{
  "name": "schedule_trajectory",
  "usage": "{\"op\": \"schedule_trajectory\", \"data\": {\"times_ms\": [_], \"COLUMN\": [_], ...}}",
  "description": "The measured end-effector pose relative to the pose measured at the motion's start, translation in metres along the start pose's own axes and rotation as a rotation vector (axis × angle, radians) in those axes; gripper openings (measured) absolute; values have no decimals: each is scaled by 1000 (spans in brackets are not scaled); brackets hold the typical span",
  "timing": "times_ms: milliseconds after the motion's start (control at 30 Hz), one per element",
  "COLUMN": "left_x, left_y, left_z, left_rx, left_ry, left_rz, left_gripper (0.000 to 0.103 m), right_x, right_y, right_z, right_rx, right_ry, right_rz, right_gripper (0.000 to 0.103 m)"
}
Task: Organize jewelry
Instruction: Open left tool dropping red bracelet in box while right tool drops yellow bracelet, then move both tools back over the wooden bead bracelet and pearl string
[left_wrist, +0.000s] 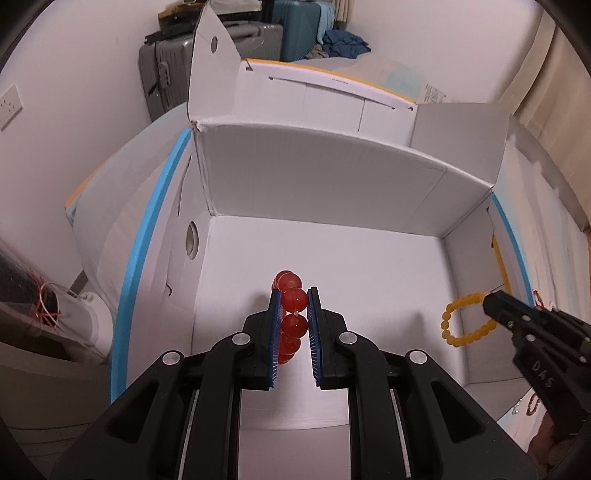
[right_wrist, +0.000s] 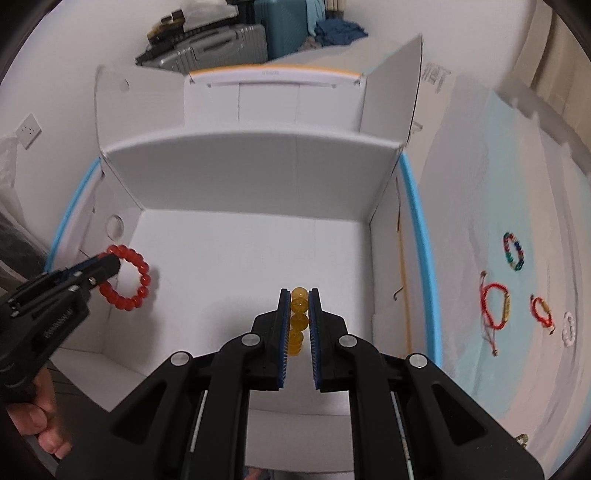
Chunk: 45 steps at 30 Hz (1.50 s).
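My left gripper (left_wrist: 294, 306) is shut on a red bead bracelet (left_wrist: 293, 315) and holds it over the open white cardboard box (left_wrist: 332, 177). In the right wrist view the same left gripper (right_wrist: 110, 267) holds the red bracelet (right_wrist: 142, 280) at the box's left side. My right gripper (right_wrist: 299, 306) is shut on a yellow bead bracelet (right_wrist: 298, 321) above the box floor. In the left wrist view the right gripper (left_wrist: 491, 299) holds the yellow bracelet (left_wrist: 454, 332) at the box's right side.
On the pale cloth right of the box lie a multicoloured bracelet (right_wrist: 514, 251), two red cord bracelets (right_wrist: 495, 306) (right_wrist: 541, 312) and a white bead bracelet (right_wrist: 569, 328). Box flaps (right_wrist: 399, 85) stand up at the back. Suitcases (left_wrist: 173, 70) stand behind.
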<state>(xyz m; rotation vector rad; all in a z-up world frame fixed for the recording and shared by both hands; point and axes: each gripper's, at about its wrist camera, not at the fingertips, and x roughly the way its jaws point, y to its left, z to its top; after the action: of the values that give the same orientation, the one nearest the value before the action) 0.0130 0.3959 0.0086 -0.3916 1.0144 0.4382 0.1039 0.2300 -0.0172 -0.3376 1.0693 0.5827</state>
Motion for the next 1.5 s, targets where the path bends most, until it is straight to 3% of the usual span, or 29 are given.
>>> {"op": "schedule_trajectory", "data": {"times_ms": [500,600,667,900,967,1167,1333,1500], "left_x": [24,22,20,-5,-14,-38,-56,-71], "left_y": [1,4,5,2,1,-11,-27,-57], "left_z": [-5,-4,-3,1,3,9,8,3], "left_rx": [12,-5,-20,-36,-37,-33,-10,52], "left_ry": [68,58,52,-15,-41,-110,-150,-188], "left_rz": [77,76,79,80,87,88,87,71], "left_gripper": [14,14,17,41,57,80,93,97], "right_x": [43,42,39,12,1,-27,-52,-78], "right_y": [3,3,3,-3,-5,-18,-34,-67], "right_z": [-6,-6,-6,-4,-4,-2,-8,-20], "right_rx": [3,11,9,16,20,44,64,107], "right_ry": [93,91,76,-2,-22,-76,-115,-158], "right_rz": [0,11,6,20,28,17,-3,-40], "right_gripper": [11,21,36,70,76,86,90,93]}}
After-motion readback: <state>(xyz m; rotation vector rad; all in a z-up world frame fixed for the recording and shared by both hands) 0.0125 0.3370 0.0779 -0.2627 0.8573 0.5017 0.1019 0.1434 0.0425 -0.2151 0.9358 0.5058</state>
